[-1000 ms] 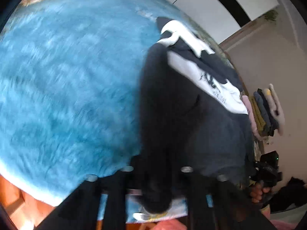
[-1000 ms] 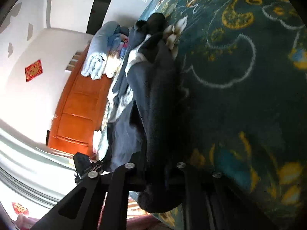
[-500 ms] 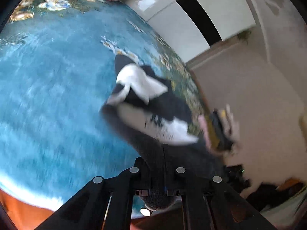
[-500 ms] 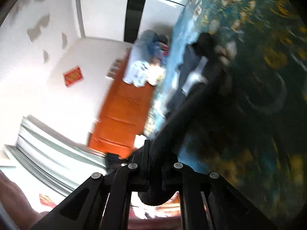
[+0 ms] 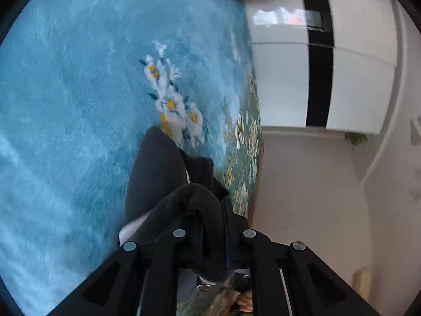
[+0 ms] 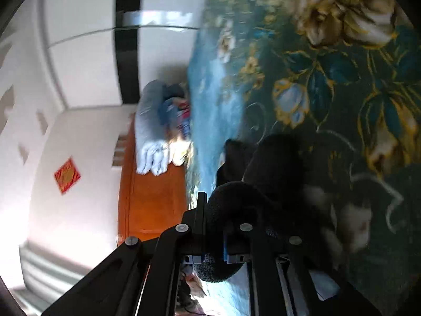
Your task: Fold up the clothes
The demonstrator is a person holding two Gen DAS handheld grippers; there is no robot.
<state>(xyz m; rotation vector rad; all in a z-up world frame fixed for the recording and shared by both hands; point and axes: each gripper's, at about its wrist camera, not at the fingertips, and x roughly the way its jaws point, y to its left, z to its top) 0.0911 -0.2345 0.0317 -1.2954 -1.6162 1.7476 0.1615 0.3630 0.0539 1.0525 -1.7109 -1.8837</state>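
A dark grey sweatshirt [image 5: 155,173] lies bunched on the blue plush blanket [image 5: 65,92]. A thick fold of it loops over my left gripper [image 5: 213,226] and is pinched between the jaws, which are opening slightly. In the right wrist view the same sweatshirt [image 6: 273,163] looks almost black against the dark floral part of the blanket [image 6: 329,65]. My right gripper [image 6: 213,218] has a rolled edge of it pinched between its jaws, which are also opening slightly. A pale patch of the garment shows at the lower right, blurred.
A white wardrobe with a black stripe [image 5: 284,79] stands past the bed's edge. Folded blue and white laundry [image 6: 155,131] lies by an orange wooden headboard [image 6: 152,200]. A red paper square [image 6: 67,175] hangs on the wall.
Both grippers have swung across the blanket and rolled, dragging the sweatshirt along. The spread garment with its white printed panel is now a small bunch close to the jaws.
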